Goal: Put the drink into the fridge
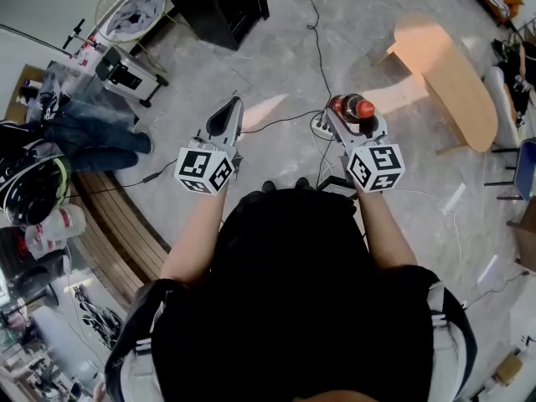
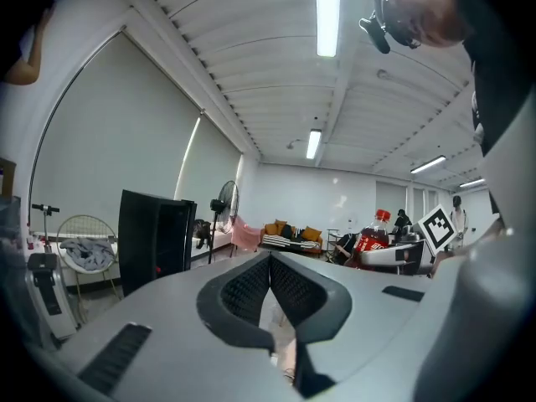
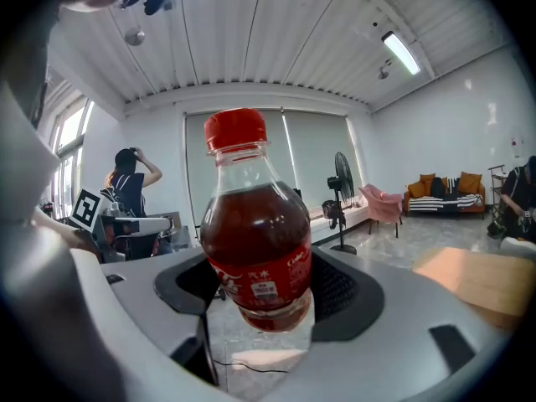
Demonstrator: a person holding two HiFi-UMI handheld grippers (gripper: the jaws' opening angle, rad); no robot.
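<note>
A cola bottle with a red cap and red label stands upright between the jaws of my right gripper, which is shut on its lower body. The right gripper view shows the bottle close up, held at the label. My left gripper is level with the right one, shut and empty; its black pads meet at the tip. The black fridge stands on the floor ahead and to the left, also in the left gripper view as a dark cabinet. I cannot tell whether its door is open.
A light wooden table stands ahead to the right. A power strip and black cables lie on the floor just below the grippers. A person in jeans and a white fan are at the left, by a wooden platform.
</note>
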